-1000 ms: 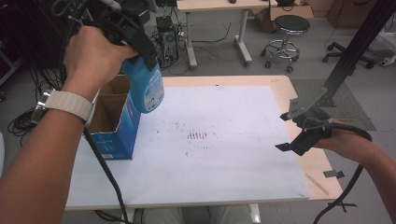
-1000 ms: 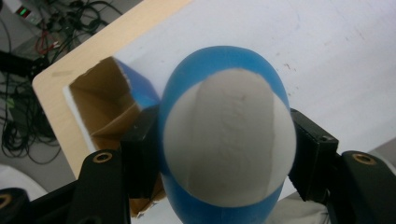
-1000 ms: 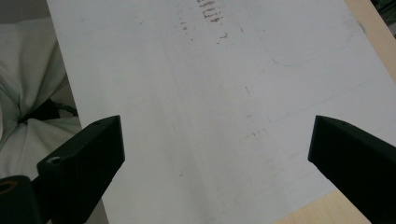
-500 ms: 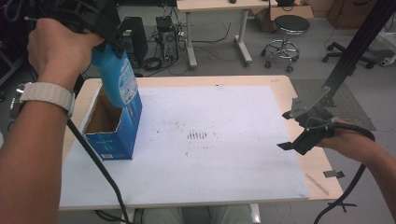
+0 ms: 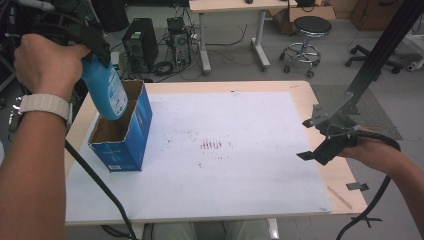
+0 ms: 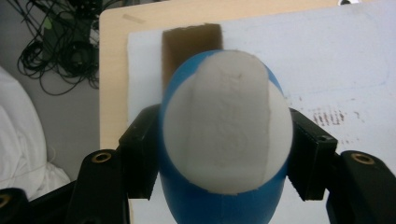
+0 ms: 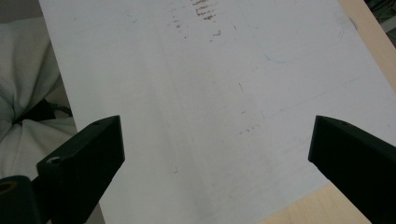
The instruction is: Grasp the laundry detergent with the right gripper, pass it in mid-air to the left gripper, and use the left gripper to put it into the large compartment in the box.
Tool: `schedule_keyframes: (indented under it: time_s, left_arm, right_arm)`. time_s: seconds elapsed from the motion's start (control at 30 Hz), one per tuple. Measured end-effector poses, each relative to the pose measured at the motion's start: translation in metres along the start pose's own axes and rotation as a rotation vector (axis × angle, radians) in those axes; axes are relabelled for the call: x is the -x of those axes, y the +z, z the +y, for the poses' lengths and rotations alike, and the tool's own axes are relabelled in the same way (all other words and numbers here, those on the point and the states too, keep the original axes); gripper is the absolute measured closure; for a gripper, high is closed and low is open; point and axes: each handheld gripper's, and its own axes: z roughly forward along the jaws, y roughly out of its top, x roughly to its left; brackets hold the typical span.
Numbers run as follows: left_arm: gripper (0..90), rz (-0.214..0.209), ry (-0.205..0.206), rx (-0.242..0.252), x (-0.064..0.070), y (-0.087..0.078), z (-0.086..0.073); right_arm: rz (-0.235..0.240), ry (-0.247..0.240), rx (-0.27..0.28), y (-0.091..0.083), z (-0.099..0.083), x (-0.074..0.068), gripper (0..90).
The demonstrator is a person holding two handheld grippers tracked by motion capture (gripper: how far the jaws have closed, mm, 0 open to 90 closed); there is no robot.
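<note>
A blue bottle with a white label hangs tilted over the open top of a blue cardboard box at the table's left, its lower end just inside the opening. My left gripper is shut on the bottle's upper part. In the left gripper view the bottle's pale grey base faces the camera, black pads pressed on both sides, the box's brown inside beyond it. My right gripper stands open over the table's right edge; in its own view the jaws spread wide above the white sheet.
A white sheet with small dark marks covers most of the wooden table. Scraps of tape lie at the right front corner. Beyond the table stand a computer tower, a desk and a stool.
My left gripper has carried the bottle leftward and down, from beside the box to over its opening, the lower end now dipping in. The right gripper has hardly moved.
</note>
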Motion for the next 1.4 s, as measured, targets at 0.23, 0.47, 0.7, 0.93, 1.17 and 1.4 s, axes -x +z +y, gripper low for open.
schedule_keyframes:
  time_s: [0.23,0.47,0.7,0.93,1.17,1.4]
  left_arm:
    - [38.3,0.032,-0.035,-0.005,-0.013,0.021,-0.006]
    - [38.3,0.039,-0.043,0.000,-0.020,0.049,-0.016]
    - [38.3,0.031,-0.034,-0.002,-0.022,0.072,-0.022]
    - [38.3,0.022,-0.030,-0.003,-0.020,0.092,-0.028]
    - [38.3,0.022,-0.026,-0.011,-0.018,0.112,-0.034]
    - [38.3,0.022,-0.021,-0.014,-0.016,0.126,-0.039]
  right_arm:
    - [-0.008,0.010,0.003,-0.001,-0.002,0.002,3.4]
    - [-0.006,0.015,0.003,0.001,-0.003,0.002,3.4]
    - [-0.006,0.017,-0.009,0.003,-0.004,0.002,3.5]
    - [-0.005,0.026,-0.019,0.004,-0.006,0.001,3.5]
    - [-0.002,0.034,-0.026,0.006,-0.009,0.002,3.4]
    - [0.003,0.037,-0.029,0.009,-0.009,0.002,3.4]
